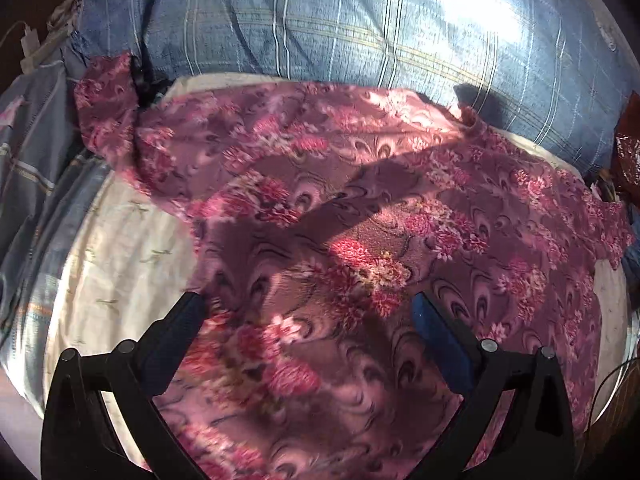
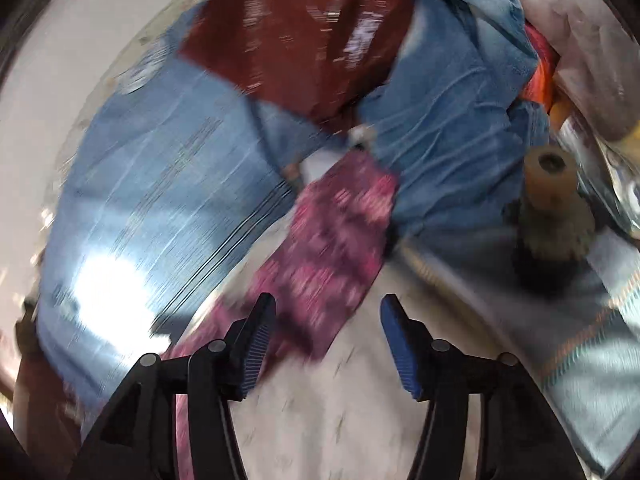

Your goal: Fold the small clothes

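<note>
Blue plaid pillow [image 1: 340,20] (behind garment [image 1: 340,220])

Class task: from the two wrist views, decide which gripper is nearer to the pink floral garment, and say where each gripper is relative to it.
Left. The left gripper hangs open directly over the pink floral garment, its fingers straddling the cloth. The right gripper is open at the garment's edge, mostly over cream sheet.

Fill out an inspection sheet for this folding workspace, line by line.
Surface: cream sheet, wrinkled, on a bed.
Job's things: pink floral garment spread open, unfolded; one sleeve end shows in the blurred right view.
Clutter: blue plaid pillow, blue towel, dark red cloth.
Grippers: left gripper open over the garment; right gripper open over the sleeve.
Cables: white cord at far left edge.
Surroundings: brown spool-like object, unclear.
</note>
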